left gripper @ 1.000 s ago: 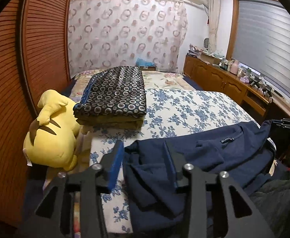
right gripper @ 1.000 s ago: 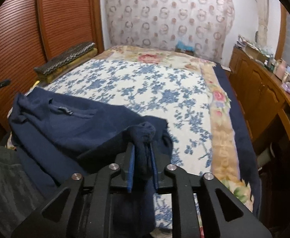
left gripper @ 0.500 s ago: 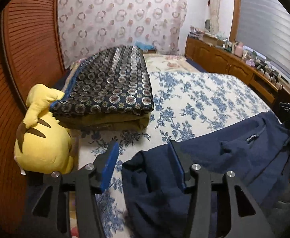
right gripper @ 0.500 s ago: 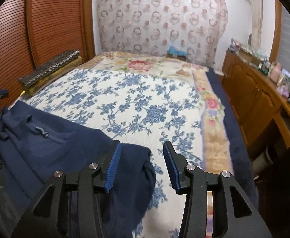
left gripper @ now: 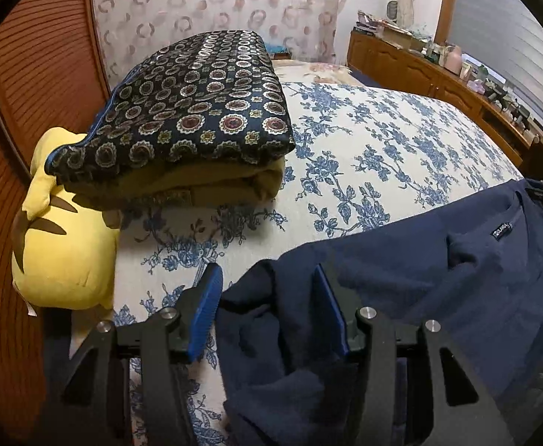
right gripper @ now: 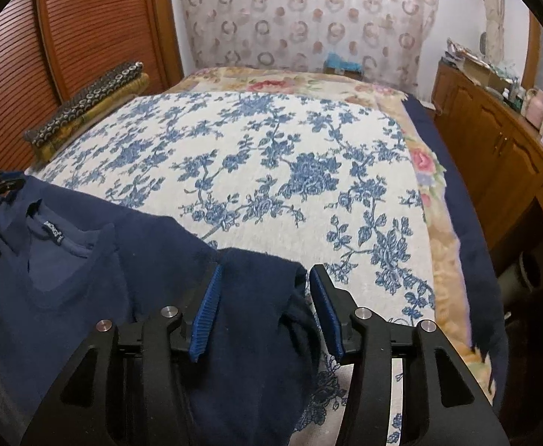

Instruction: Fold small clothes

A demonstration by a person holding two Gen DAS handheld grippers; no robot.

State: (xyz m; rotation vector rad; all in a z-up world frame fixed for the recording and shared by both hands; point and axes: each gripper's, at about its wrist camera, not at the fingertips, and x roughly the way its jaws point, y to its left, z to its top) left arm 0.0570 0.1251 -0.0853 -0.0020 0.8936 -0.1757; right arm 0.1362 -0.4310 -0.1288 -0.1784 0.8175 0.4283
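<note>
Navy sweater (right gripper: 67, 290) lies spread on the near edge of the bed (right gripper: 271, 156), neck opening and label facing up, V-neck toward the near side. Its sleeves or shoulder ends are bunched at both near corners.

Right tool (right gripper: 267, 308): released, jaws spread wide, a dark fold of the sweater lying loose between the blue pads (right gripper: 206, 312), not pinched. Left tool (left gripper: 271, 316): likewise released, jaws apart, rumpled navy cloth between and under them, no grip on it.

Judgement: garment is laid out, first fold not yet made; both tools sit over opposite ends of the sweater, ready to take hold.

To do it well: close each tool on a single clean edge near the shoulder seam, not on the bunched wad. Pull the two ends apart lightly to flatten wrinkles before folding. Carry the sleeves inward, level, so edges line up. Knit looks soft and thick; likely to slip or drag if gripped shallow.

Surroundings: folded patterned blanket (left gripper: 197, 111) on the far left of the bed, a yellow plush toy (left gripper: 63, 245) just beside it at the left edge. Wooden cabinets (right gripper: 494, 141) along the right wall.
</note>
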